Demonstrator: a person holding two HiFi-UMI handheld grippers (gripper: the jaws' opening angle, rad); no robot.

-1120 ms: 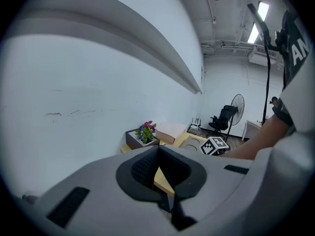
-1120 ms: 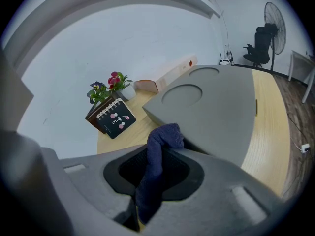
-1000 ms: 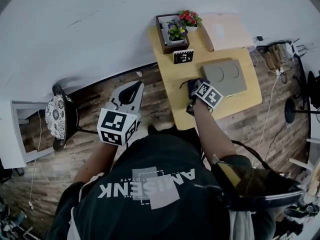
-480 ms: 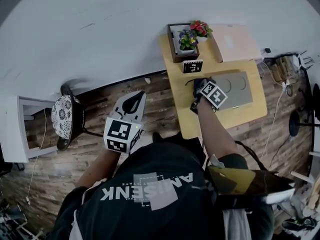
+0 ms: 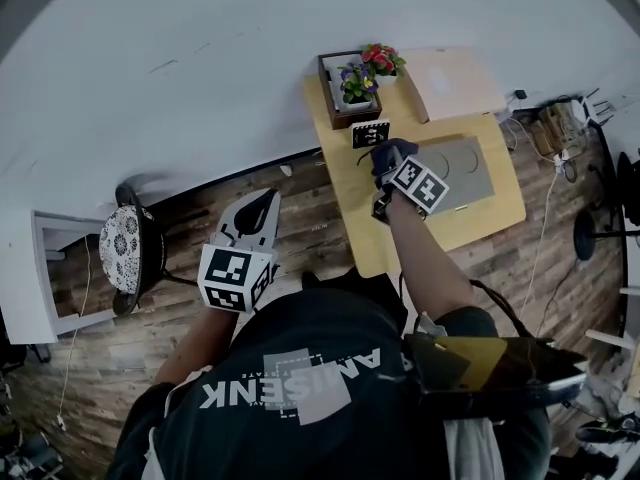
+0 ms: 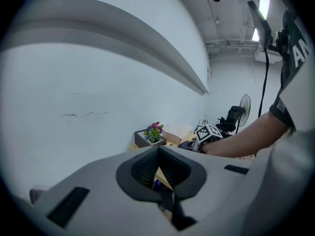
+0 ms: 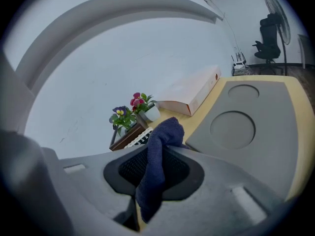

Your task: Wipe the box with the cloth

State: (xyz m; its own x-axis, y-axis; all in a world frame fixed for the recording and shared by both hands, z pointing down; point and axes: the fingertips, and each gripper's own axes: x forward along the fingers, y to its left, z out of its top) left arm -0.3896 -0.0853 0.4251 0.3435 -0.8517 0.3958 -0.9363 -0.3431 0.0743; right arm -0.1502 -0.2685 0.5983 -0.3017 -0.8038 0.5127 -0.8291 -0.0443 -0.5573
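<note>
Clenched on a dark blue cloth [image 7: 162, 136], my right gripper [image 7: 150, 181] held a narrow fold of it, with a rounded tuft bulging past the pads and a tail hanging below. My left gripper [image 6: 160, 181] was pressed shut on nothing and hung out over the floor, well apart from the yellow wooden table [image 5: 440, 233].

Ahead of my right jaws and a little to their right lay the pale, flat cardboard box [image 7: 192, 90], which I took to be the one to wipe; the cloth was not touching it. I could not rule out that the task meant another thing on the table.

My worry was the grip. So little cloth was pinched that a dragging stroke could have pulled it free, or let the hard jaw edges rub the box instead. The box looked light, and with my left jaws far away nothing braced it, so a push might have slid it toward the wall.

Directly to the right of my right jaws sat a grey flat slab with two round recesses [image 7: 246, 127]. To their front left stood a dark wooden planter of purple and red flowers [image 7: 129, 127], with a small black-and-white card [image 5: 370, 133] just beside the jaws. Both crowded the path and could have been knocked.
</note>
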